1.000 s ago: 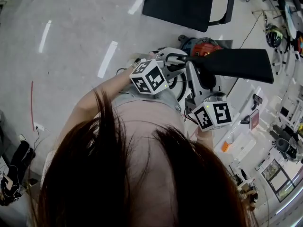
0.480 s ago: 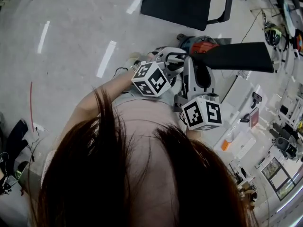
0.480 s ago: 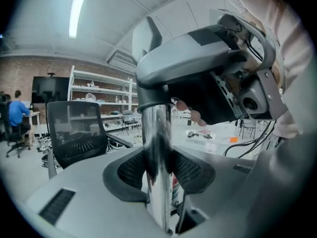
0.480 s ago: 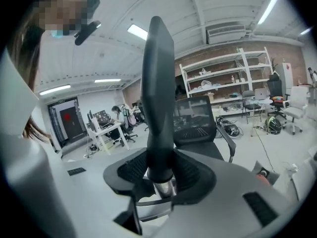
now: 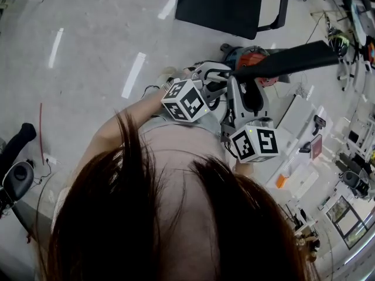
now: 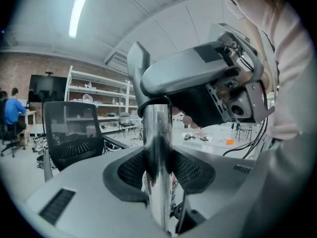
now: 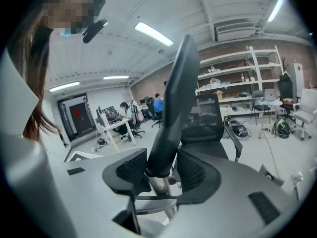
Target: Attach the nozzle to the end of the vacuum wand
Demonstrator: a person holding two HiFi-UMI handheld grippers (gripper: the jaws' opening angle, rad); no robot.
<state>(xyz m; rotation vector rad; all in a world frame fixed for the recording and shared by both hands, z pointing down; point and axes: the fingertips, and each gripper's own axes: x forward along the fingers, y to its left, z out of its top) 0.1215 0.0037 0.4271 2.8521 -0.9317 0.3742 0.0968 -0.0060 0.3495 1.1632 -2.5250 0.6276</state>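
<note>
In the head view the black tapered nozzle (image 5: 293, 58) juts out to the right from between the two grippers, slanting up in the picture. My right gripper (image 5: 246, 79) is shut on the nozzle's thick base (image 7: 168, 108). Its jaws have just been opening a little with the nozzle still between the pads. Just below that base the chrome vacuum wand's end (image 7: 159, 186) shows. My left gripper (image 5: 224, 75) is shut on the chrome wand (image 6: 158, 152), which stands upright between its pads (image 6: 130, 168). The right gripper's grey body (image 6: 198, 83) hangs close above the left one.
The person's head and hair fill the lower head view. A black office chair (image 5: 228, 4) stands on the floor ahead, and a red and black machine (image 5: 255, 57) lies under the nozzle. Tables with small items (image 5: 304, 174) are at the right, shelves (image 7: 237, 73) farther off.
The nozzle's far end has swung upward in the head view, from lying level to slanting. The right gripper's cube shifted slightly left, then back. The left gripper stays put.
</note>
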